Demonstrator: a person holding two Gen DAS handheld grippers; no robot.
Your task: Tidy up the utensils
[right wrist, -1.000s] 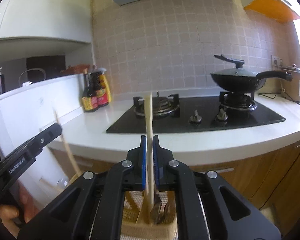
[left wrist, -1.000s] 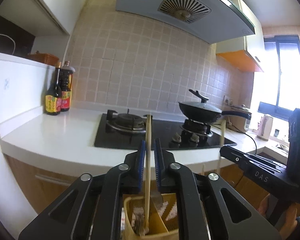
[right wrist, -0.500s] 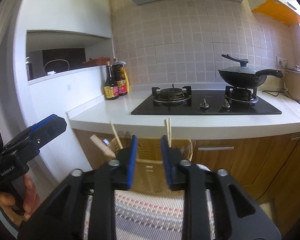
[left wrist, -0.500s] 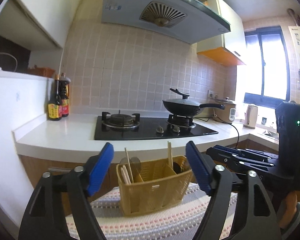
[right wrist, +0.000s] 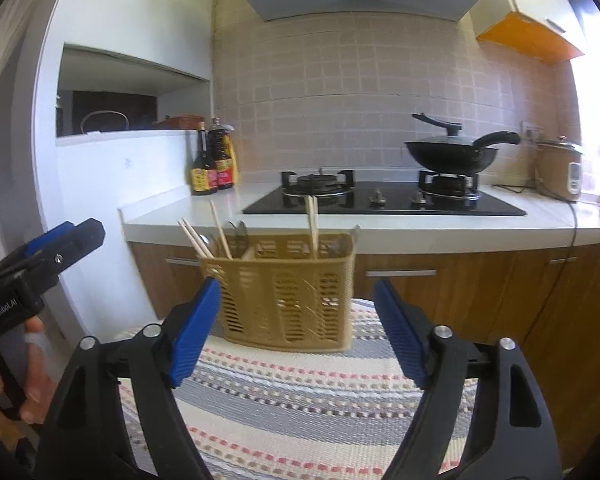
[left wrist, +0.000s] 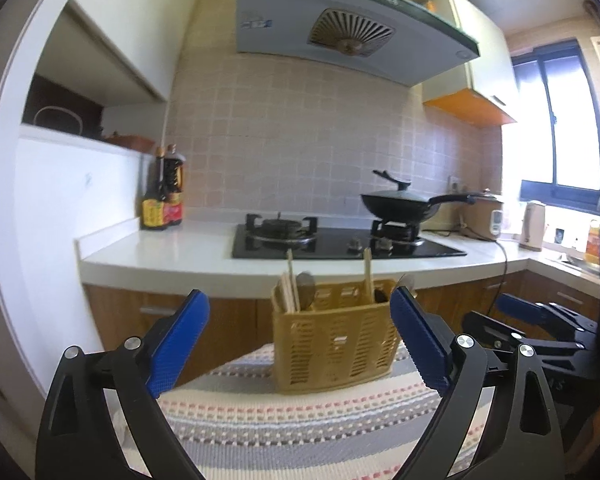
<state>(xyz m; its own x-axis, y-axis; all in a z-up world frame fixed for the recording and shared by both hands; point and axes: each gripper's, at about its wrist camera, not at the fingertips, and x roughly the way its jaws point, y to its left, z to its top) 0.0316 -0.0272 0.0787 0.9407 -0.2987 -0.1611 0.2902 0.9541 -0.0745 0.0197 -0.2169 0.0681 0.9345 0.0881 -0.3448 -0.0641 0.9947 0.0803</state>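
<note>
A tan slotted utensil basket [left wrist: 334, 338] [right wrist: 286, 288] stands on a striped cloth [left wrist: 300, 412] [right wrist: 300, 392]. Wooden chopsticks [left wrist: 367, 276] [right wrist: 311, 226] and metal spoons [left wrist: 305, 286] stick up from its compartments. More chopsticks [right wrist: 198, 240] lean out at its left end. My left gripper [left wrist: 298, 344] is short of the basket, its jaws still opening with nothing between them. My right gripper [right wrist: 298, 324] also sits back from the basket, jaws opening and empty. Each gripper shows at the edge of the other's view: the right gripper [left wrist: 540, 320] and the left gripper [right wrist: 40, 256], held by a hand [right wrist: 4, 384].
Behind the basket runs a white counter [left wrist: 172, 248] with a black gas hob [left wrist: 340, 240], a lidded wok [left wrist: 400, 204] and sauce bottles [left wrist: 164, 200]. A rice cooker [right wrist: 560, 172] and a kettle [left wrist: 534, 224] stand to the right. Wooden cabinets [right wrist: 500, 288] sit below.
Both grippers let go of the chopsticks, which now stand in the basket. Both pulled back from the basket and their jaws spread wide.
</note>
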